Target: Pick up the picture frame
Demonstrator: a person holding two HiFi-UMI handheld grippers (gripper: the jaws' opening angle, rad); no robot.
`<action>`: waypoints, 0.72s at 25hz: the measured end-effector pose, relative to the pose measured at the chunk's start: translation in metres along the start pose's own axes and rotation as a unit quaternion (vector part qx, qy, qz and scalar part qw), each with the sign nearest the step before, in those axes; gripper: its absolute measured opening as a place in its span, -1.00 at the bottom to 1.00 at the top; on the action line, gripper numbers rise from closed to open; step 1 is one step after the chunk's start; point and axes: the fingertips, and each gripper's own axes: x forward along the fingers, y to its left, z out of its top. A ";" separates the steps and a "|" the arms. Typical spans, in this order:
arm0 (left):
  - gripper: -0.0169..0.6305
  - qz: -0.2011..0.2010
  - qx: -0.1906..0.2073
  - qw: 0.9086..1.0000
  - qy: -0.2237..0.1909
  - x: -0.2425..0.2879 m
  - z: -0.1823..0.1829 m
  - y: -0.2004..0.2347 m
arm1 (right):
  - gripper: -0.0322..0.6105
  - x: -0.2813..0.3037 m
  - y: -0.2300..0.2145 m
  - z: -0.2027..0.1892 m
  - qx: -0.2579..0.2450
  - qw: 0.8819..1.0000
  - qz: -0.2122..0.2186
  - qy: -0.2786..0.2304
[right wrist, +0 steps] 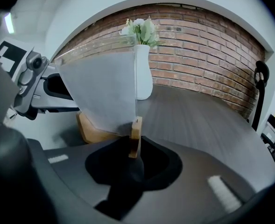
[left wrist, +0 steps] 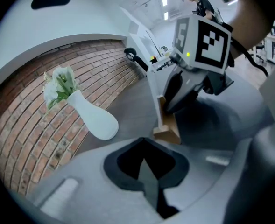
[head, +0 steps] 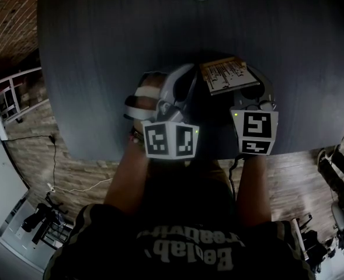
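The picture frame [head: 226,76] stands on the dark table [head: 101,51], a clear pane on wooden feet. In the right gripper view its pane [right wrist: 102,94] rises just ahead, and one wooden foot [right wrist: 136,135] sits between the jaws of my right gripper [right wrist: 134,149], which is shut on it. My right gripper [head: 249,100] is at the frame's near side in the head view. Left of the frame, my left gripper [head: 174,95] is shut on nothing [left wrist: 146,167]. From the left gripper view the frame [left wrist: 158,107] shows edge-on, apart from the left jaws.
A white vase [right wrist: 143,73] with pale flowers [left wrist: 59,85] stands at the table's far side in front of a brick wall [right wrist: 207,50]. The table's near edge [head: 160,156] lies just under both grippers, with the person's arms [head: 131,179] below it.
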 end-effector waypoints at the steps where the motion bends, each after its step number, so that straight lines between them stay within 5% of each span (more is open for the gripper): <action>1: -0.94 0.000 0.000 1.000 0.000 0.000 0.000 0.000 | -0.63 0.000 0.000 0.000 0.000 1.000 0.000 0.000; 18: -0.94 -0.001 -0.002 1.000 0.001 0.000 0.001 -0.003 | -0.55 -0.004 -0.005 -0.001 -0.022 1.000 -0.003 -0.006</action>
